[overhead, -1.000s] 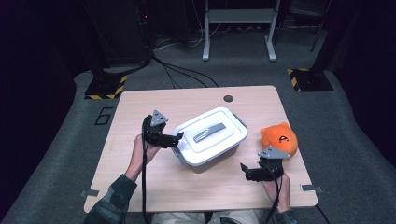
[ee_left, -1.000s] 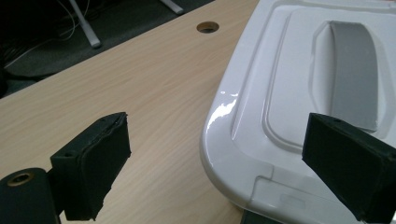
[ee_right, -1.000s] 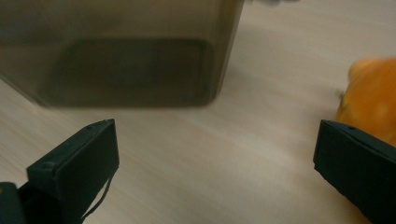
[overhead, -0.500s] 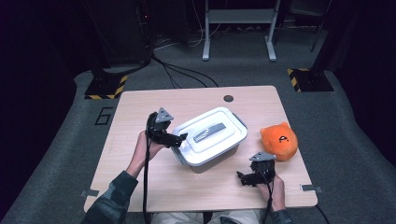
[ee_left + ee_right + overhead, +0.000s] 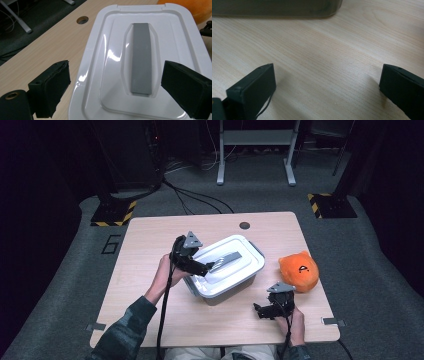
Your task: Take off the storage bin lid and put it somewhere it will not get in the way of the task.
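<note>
White lidded bin (image 5: pixel 227 267) mid-tabletop (image 5: pixel 150 235), our left gripper (image 5: pixel 115 87) spread over its grey handle (image 5: pixel 142 58), right gripper (image 5: pixel 327 85) spread near bare wood, orange plush (image 5: pixel 299 271) right.

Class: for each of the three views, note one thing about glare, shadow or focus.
High view: table lit, surroundings dark. Left gripper view: white glare patches on the box lid; near fingers slightly soft. Right gripper view: fingers cast soft shadows on the wood; box base blurred.

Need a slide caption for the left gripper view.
Open left gripper poised over the white bin lid, jaws either side of its grey handle.
</note>
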A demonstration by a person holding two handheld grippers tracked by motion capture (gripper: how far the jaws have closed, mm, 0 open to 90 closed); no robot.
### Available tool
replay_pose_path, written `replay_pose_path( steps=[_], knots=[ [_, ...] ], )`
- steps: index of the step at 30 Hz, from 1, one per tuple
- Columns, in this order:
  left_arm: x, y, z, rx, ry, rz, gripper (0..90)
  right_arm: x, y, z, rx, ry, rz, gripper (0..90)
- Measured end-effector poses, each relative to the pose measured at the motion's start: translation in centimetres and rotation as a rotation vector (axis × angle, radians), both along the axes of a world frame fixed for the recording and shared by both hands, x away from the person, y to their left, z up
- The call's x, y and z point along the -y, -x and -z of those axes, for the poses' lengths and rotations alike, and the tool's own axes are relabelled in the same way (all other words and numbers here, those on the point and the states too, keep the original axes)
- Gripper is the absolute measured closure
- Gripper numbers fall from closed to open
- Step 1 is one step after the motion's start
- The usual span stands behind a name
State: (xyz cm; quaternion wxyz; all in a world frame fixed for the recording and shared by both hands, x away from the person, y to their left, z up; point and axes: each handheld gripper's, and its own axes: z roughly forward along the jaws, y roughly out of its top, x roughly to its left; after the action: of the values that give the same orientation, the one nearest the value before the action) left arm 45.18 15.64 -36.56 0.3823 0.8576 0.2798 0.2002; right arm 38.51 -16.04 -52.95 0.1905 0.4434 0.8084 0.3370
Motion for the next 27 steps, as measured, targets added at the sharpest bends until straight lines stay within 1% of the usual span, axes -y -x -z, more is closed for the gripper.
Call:
replay_pose_path(
  steps=[3,5,9,10,15,16,20,23,25,27],
  knots=[
    [0.8,-0.4,0.0,-0.003,-0.018,0.018,9.4,0.0,0.0,0.0,0.003,-0.002,-0.004,0.0],
    [1.5,-0.6,0.2,-0.006,-0.024,0.024,9.4,0.0,0.0,0.0,-0.004,-0.004,0.002,0.1],
    [2.9,-1.2,0.7,-0.022,-0.038,0.038,9.2,0.1,0.0,0.0,-0.004,-0.008,0.003,0.5],
    [3.2,-1.3,0.8,-0.029,-0.039,0.035,8.9,0.1,0.0,0.0,-0.003,-0.009,0.001,0.7],
    [4.5,-1.7,1.4,-0.034,-0.054,0.037,9.1,0.1,0.0,0.0,-0.003,-0.01,0.003,1.3],
    [4.7,-1.8,1.6,-0.04,-0.059,0.045,10.9,0.1,0.0,0.0,-0.002,-0.009,0.001,1.5],
    [5.2,-1.7,1.9,-0.035,-0.07,0.058,17.3,0.1,0.0,0.0,-0.001,-0.008,-0.001,1.5],
    [5.3,-1.7,1.8,-0.04,-0.062,0.077,34.1,0.1,0.0,0.0,0.0,-0.011,-0.001,1.7],
    [5.3,-1.6,1.8,-0.036,-0.068,0.081,40.8,0.1,0.0,0.0,-0.001,-0.012,0.001,1.8],
    [5.4,-1.6,1.9,-0.042,-0.07,0.09,44.3,0.1,0.0,0.0,-0.001,-0.011,0.001,1.9]
  ],
)
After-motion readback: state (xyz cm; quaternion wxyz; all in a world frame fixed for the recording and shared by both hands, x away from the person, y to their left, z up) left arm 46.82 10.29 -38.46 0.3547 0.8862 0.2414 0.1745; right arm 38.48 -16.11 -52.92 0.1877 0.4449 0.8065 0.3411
